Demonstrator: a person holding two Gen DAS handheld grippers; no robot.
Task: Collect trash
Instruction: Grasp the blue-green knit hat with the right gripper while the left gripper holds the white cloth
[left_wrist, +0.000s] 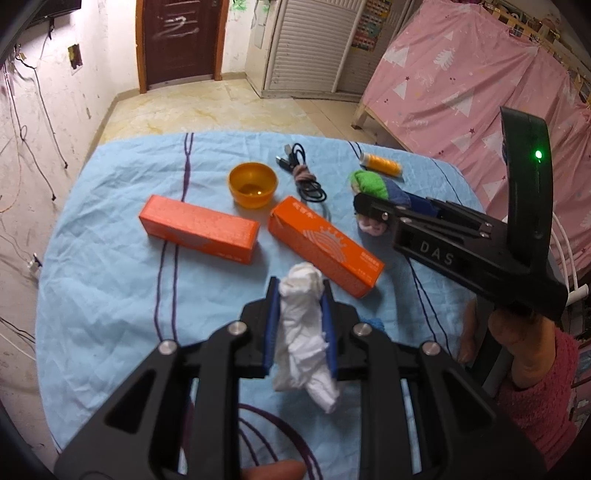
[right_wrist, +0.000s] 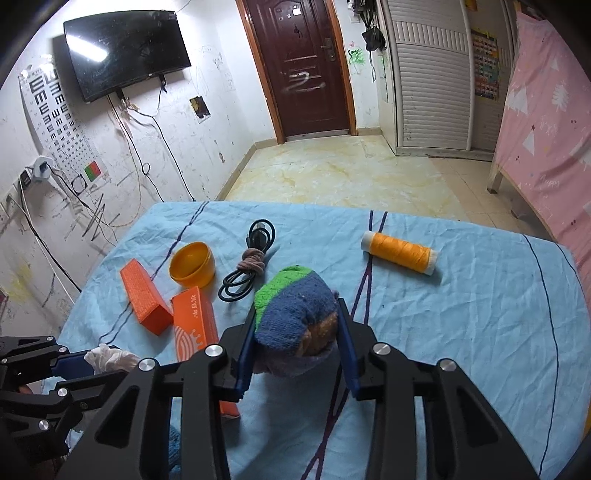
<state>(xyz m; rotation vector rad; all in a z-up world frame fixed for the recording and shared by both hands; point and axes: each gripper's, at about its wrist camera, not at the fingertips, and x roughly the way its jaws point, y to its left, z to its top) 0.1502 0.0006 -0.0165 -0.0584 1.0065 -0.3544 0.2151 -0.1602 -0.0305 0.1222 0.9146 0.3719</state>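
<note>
- Left wrist view: my left gripper (left_wrist: 299, 314) is clamped on a crumpled white tissue (left_wrist: 304, 332), its blue pads (left_wrist: 271, 325) pressing both sides. The tissue hangs above the blue sheet (left_wrist: 110, 266), not touching it.
- Just beyond the tissue lies an orange box (left_wrist: 325, 245), angled; a second box (left_wrist: 199, 229) lies to its left, apart from it.
- Behind the boxes stand an orange bowl (left_wrist: 253, 184) and a coiled black cable (left_wrist: 304, 175); a spool (left_wrist: 380, 164) of orange thread lies farther right.
- Right wrist view: my right gripper (right_wrist: 299, 332) is closed around a knitted sock ball (right_wrist: 295, 314) of green, blue and brown, held between its pads above the sheet.
- In this view my left gripper shows at the lower left edge with the tissue in it.
- The spool lies well apart from the sock, to the right.
</note>
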